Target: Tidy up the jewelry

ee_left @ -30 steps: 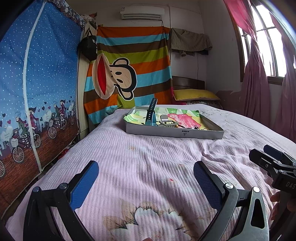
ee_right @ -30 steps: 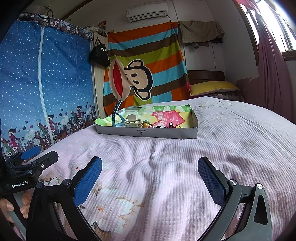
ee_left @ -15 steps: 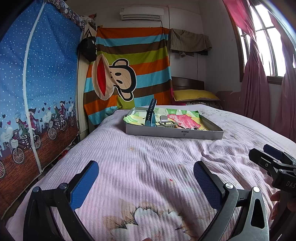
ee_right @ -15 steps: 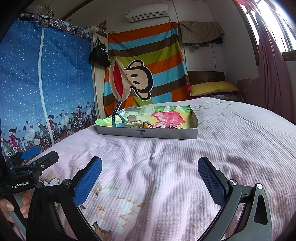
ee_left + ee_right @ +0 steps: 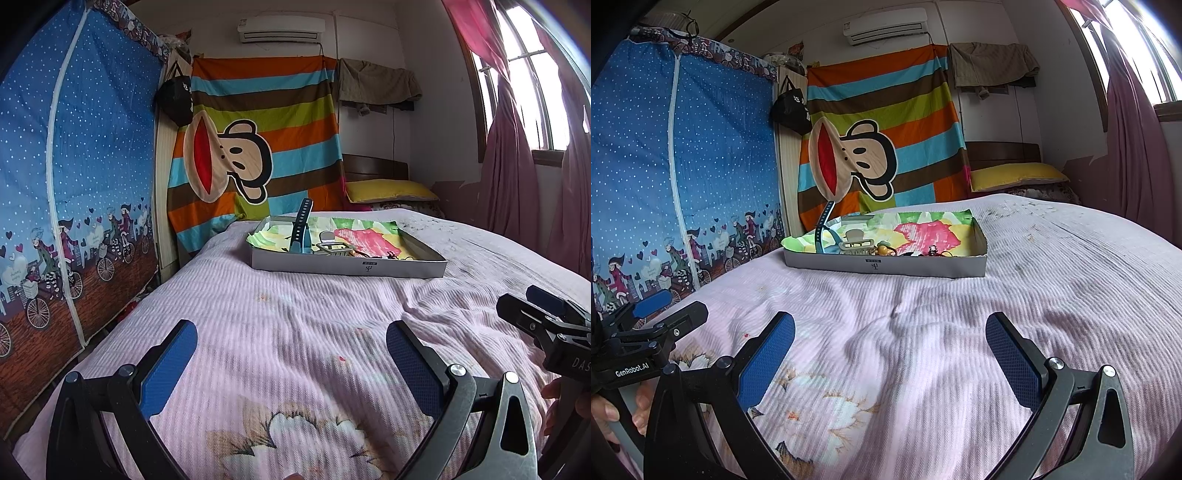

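**Left wrist view: tray of jewelry lies ahead of both spread tongs**

Left wrist view shows the left tongs [image 5: 291, 354] spread wide with nothing between the blue pads, held low over the pink bedspread [image 5: 295, 306]. The right tongs [image 5: 890, 349] are likewise spread and hold nothing, side by side with the left ones at the near end of the bed.

The jewelry sits in a shallow grey tray [image 5: 347, 266] lined with bright floral paper, well apart from both tongs and straight ahead, further up the bed toward the yellow pillow [image 5: 391, 190]. The tray's long axis runs across the line of reach, its long near wall facing the tongs. Inside it, a dark blue watch strap [image 5: 301, 229] stands nearly upright at the left end; just to its right lies a pale grey claw clip [image 5: 857, 243], then a cluster of small pieces [image 5: 912, 252] too small to name.

From the left wrist view the tray sits a little right of centre; from the right wrist view it sits centred or slightly left. So it lies roughly between the two hands, neither clearly nearer. Whether the pieces are already sorted or yet to be arranged cannot be judged from how they lie.
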Motion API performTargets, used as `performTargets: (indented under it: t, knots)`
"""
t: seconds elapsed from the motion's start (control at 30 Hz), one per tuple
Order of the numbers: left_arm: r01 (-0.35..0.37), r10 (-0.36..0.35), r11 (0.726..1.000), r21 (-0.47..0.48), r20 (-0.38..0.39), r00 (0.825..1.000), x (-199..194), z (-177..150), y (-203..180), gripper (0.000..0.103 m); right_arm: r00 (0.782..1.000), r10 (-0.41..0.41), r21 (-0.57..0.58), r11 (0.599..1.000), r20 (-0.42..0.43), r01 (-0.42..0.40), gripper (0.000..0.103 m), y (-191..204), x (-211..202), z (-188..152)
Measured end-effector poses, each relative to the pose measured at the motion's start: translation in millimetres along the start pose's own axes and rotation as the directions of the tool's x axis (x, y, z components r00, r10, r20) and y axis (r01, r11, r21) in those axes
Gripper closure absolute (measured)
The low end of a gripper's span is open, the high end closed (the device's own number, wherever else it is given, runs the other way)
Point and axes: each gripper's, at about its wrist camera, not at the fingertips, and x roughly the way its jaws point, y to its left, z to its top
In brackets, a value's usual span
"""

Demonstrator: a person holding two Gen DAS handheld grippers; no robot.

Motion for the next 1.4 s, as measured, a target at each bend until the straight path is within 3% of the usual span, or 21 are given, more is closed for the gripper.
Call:
performTargets:
  t: [0.9, 1.4]
  knots:
    - [0.000, 0.000, 1.000, -0.002, 0.004, 1.000, 0.3, 4.1, 4.9, 0.000, 1.000, 0.004, 0.001, 1.000, -0.001, -0.004, 0.002, 1.4, -0.6, 0.4]
    - [-0.036, 0.036, 0.999, -0.016, 0.012, 0.999, -1.5, 3.5, 5.8, 0.000, 1.000, 0.009, -0.003, 1.000, -0.004, -0.009, 0.001, 3.8, -0.9, 0.9]
